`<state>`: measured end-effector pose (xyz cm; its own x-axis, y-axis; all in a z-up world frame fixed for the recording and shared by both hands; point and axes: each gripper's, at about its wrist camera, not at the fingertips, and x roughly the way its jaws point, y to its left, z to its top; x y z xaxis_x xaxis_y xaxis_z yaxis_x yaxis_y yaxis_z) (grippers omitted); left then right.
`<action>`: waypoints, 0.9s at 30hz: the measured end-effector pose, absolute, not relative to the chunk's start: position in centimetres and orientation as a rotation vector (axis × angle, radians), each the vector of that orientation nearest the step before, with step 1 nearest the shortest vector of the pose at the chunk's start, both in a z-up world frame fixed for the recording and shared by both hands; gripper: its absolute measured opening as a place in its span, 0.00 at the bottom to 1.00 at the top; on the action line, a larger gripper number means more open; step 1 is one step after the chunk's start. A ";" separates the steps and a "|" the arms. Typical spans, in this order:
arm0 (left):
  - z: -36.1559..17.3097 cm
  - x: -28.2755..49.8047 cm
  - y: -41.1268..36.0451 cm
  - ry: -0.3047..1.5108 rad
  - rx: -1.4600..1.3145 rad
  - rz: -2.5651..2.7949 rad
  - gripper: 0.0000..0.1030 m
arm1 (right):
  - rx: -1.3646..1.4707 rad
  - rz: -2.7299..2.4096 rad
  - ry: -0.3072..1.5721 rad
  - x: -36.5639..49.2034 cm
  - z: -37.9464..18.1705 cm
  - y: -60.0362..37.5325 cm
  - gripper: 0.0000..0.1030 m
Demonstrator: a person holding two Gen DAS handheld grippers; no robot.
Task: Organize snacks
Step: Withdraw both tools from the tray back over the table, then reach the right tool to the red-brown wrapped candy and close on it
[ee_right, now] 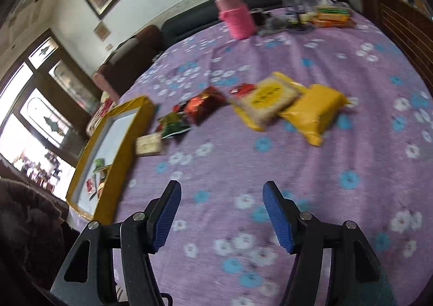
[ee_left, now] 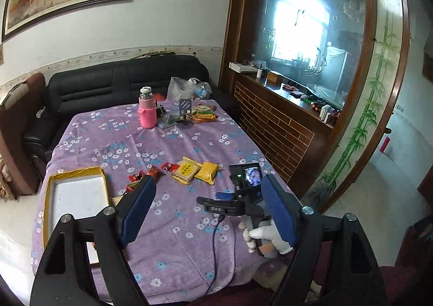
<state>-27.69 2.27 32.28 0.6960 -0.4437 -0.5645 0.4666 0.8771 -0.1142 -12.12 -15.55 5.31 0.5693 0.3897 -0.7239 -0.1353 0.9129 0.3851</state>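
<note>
Looking through the left wrist view first, the left gripper (ee_left: 208, 203) hangs above the near edge of the bench (ee_left: 167, 257), its fingers (ee_left: 138, 208) spread wide with nothing between them. The snacks lie ahead toward 12 o'clock: a pale yellow packet (ee_left: 186, 170) and a plain yellow packet (ee_left: 207, 173) touching side by side, with small red wrappers (ee_left: 151, 172) just left of them. The yellow-rimmed tray (ee_left: 51, 199) sits at about 10 o'clock, at the bench's left edge. The right gripper (ee_left: 243, 195), held in a gloved hand (ee_left: 266, 237), shows at about 3 o'clock, below the yellow packets.

In the right wrist view, which is blurred, the right gripper (ee_right: 222, 211) also has its fingers (ee_right: 165, 216) spread and empty. The pale yellow packet (ee_right: 266, 102) lies at 12 o'clock, its long axis running from 7 to 1 o'clock; the plain yellow packet (ee_right: 315, 112) touches it on the right, at 1 o'clock, and lies much the same way. The red wrappers (ee_right: 204, 103) and green ones (ee_right: 173, 123) sit at 11 o'clock, the tray (ee_right: 121, 127) at 10 o'clock, already holding a few small wrappers in its near end.

The right hand looks nearer the yellow packets; the left sits closer to the tray.
</note>
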 end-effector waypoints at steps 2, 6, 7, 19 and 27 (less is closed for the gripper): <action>32.2 -27.6 1.8 0.646 0.028 -0.514 0.78 | 0.325 0.277 0.917 -12.4 5.3 -17.3 0.65; 32.4 -28.0 0.4 0.632 0.065 -0.518 0.78 | 0.339 0.221 0.915 -13.2 5.7 -20.1 0.65; 32.4 -28.1 0.1 0.629 0.073 -0.523 0.78 | 0.332 0.208 0.911 -13.4 6.0 -20.6 0.65; 23.4 -19.8 6.8 0.729 -0.161 -0.509 0.78 | 0.367 0.158 0.845 -13.8 8.7 -23.6 0.68; 10.4 -16.5 14.8 0.823 -0.566 -0.457 0.78 | 0.379 0.244 0.863 -9.5 6.5 -20.1 0.68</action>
